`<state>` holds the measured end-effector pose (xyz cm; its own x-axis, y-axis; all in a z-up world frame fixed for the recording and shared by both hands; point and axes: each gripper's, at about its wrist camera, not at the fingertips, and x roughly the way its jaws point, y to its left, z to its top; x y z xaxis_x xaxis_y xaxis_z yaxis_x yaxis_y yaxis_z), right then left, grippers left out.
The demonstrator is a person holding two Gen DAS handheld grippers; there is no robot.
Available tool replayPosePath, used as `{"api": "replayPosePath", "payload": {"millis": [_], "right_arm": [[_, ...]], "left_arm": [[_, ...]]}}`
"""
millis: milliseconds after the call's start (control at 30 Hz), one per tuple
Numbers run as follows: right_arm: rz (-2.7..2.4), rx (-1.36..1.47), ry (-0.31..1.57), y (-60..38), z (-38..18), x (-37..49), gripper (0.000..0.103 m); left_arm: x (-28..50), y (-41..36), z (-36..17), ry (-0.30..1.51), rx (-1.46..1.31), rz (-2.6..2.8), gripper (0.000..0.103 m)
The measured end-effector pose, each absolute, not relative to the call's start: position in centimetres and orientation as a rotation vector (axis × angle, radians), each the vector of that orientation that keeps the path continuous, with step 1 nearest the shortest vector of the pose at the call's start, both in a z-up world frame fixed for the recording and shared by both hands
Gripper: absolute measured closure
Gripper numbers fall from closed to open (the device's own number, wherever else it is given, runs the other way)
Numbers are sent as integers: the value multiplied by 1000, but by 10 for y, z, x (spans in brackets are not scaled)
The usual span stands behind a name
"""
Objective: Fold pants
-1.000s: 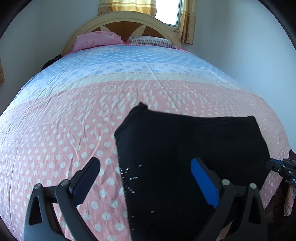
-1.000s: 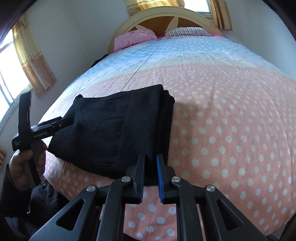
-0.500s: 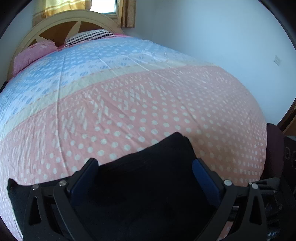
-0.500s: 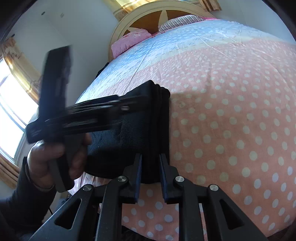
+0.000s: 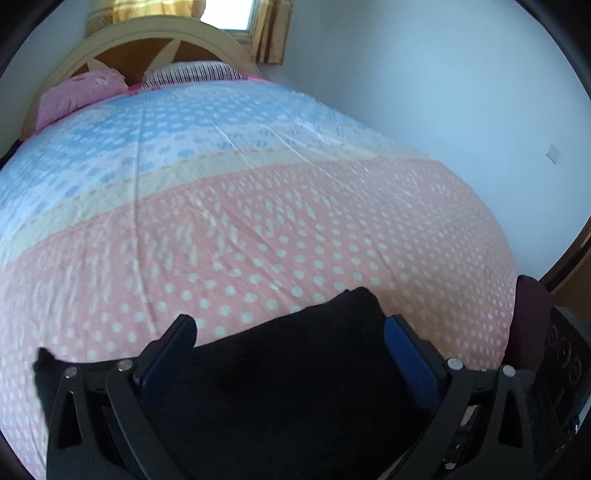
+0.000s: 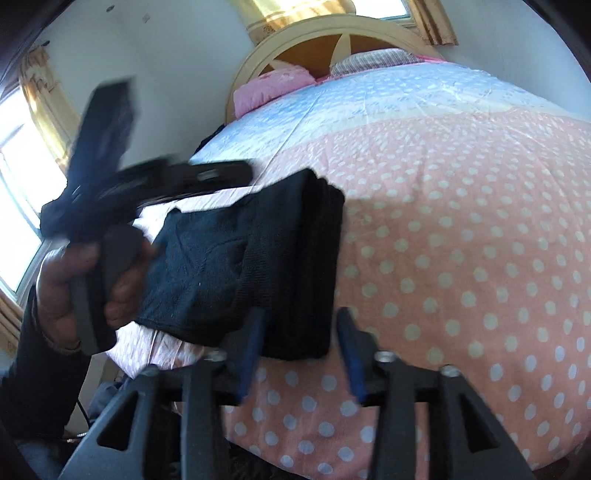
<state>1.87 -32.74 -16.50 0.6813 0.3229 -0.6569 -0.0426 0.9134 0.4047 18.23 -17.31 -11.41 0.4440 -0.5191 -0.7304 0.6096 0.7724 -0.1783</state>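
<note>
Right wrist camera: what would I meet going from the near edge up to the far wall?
Fingers → folded black pants → pink dotted bedspread → blue band of the bedspread → pink pillow → wooden headboard → curtained window.

Home bedroom. 1 bed [image 5: 258, 229] with a curved wooden headboard [image 5: 162, 40]; a dotted pink, cream and blue bedspread [image 6: 461, 192]; 2 pillows, 1 pink [image 6: 273, 86], 1 striped [image 5: 192, 72]; yellow curtains [image 6: 48, 107] at sunlit windows; plain white walls [image 5: 424, 92].
</note>
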Motion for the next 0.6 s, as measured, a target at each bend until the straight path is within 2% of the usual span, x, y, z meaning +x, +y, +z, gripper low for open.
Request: {"api": "replayPosePath", "payload": {"millis": [67, 100, 167, 233, 367, 600], "right_arm": [[196, 411, 753, -337, -161, 18, 45], [192, 422, 741, -339, -158, 17, 38], [174, 429, 724, -341, -154, 19, 33], [164, 432, 731, -340, -151, 27, 33], [190, 453, 743, -337, -149, 53, 33], [148, 471, 802, -334, -163, 82, 33]], "left_arm": [[175, -134, -104, 806, 114, -639, 0], [178, -116, -104, 785, 111, -607, 0], [181, -79, -106, 758, 106, -517, 0], [177, -43, -112, 731, 81, -458, 0], [179, -2, -135, 810, -3, -438, 0], [187, 2, -164, 884, -102, -459, 0]]}}
